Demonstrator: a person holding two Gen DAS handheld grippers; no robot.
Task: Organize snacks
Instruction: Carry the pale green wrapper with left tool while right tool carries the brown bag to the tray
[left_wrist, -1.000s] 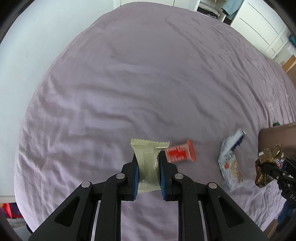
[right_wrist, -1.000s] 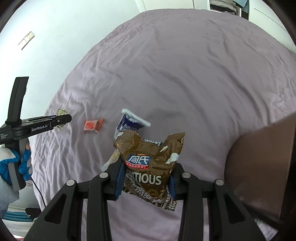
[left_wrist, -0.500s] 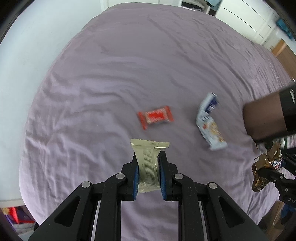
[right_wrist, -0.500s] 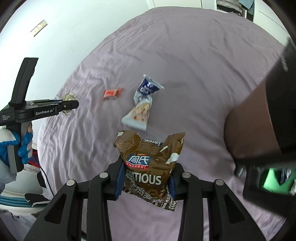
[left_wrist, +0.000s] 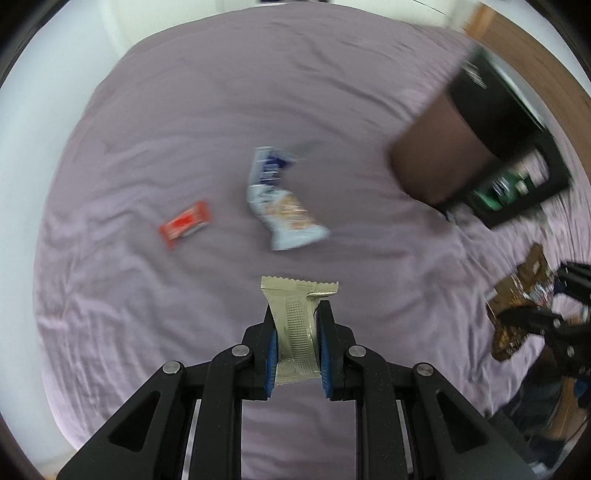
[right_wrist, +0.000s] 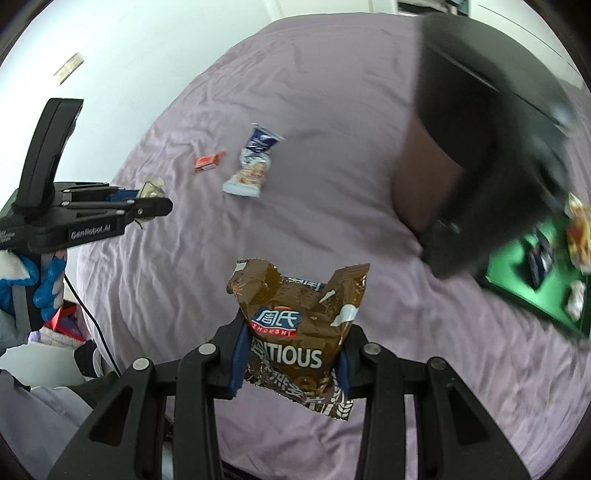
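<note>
Above the bed's wrinkled lilac sheet (left_wrist: 184, 110), left hand-held gripper (left_wrist: 297, 347) clamps a flat, crimped beige wrapper (left_wrist: 295, 325); right hand-held gripper (right_wrist: 291, 354) clamps a crinkly brown foil pouch (right_wrist: 299, 328). Red bar (left_wrist: 184, 224) and pale packet (left_wrist: 282, 206) lie mid-bed, beyond both.

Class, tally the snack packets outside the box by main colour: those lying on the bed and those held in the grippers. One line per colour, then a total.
Red packet, on the bed: 1
Blue-and-white packet, on the bed: 1
Pale gold packet, in the left gripper: 1
Brown packet, in the right gripper: 1
Total: 4
</note>
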